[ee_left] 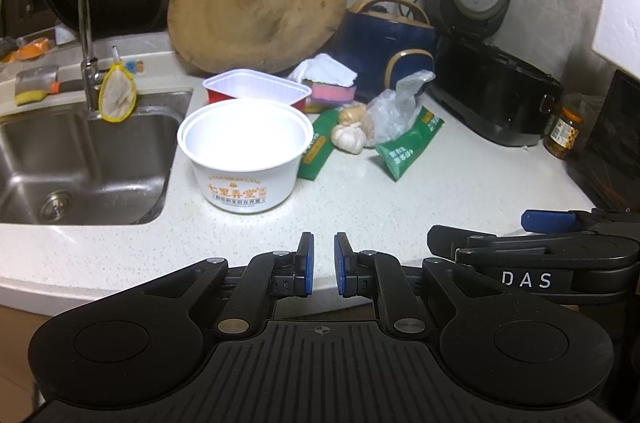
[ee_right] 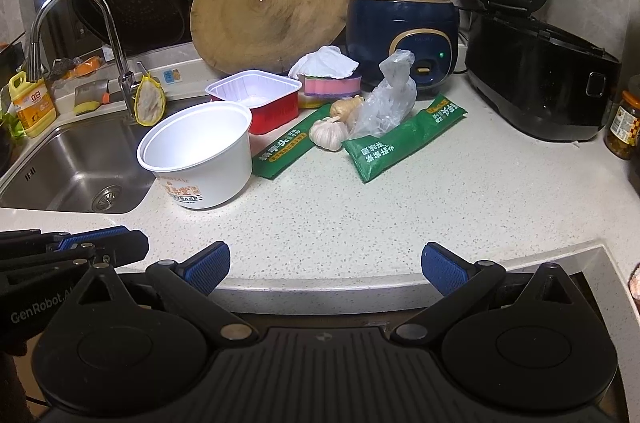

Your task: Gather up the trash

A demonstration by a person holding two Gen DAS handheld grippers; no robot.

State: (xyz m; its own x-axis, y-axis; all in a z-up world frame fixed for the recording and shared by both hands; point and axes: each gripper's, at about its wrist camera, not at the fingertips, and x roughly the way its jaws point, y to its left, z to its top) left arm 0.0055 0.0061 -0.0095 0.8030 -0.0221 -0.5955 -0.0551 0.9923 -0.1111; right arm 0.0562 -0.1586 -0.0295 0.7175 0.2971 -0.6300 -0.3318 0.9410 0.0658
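A white paper bowl (ee_left: 244,159) (ee_right: 200,159) with orange print stands empty on the speckled counter (ee_right: 360,223) beside the sink. Behind it sits a red tray with a white liner (ee_left: 258,91) (ee_right: 256,99). Two green wrappers (ee_right: 404,143) (ee_right: 286,147) (ee_left: 408,143) lie flat, with a crumpled clear plastic bag (ee_right: 386,103) (ee_left: 394,107) and garlic bulbs (ee_right: 328,135) between them. My left gripper (ee_left: 323,263) hovers over the counter's front edge, shut with nothing between its pads. My right gripper (ee_right: 326,269) stands open and empty over the same edge.
A steel sink (ee_left: 80,159) with a tall faucet (ee_left: 80,23) lies at the left. A round wooden board (ee_right: 272,7) leans against the wall. A blue rice cooker (ee_right: 404,31), an open black cooker (ee_right: 536,63), a jar (ee_right: 624,131) and stacked sponges under a cloth (ee_right: 328,79) crowd the back.
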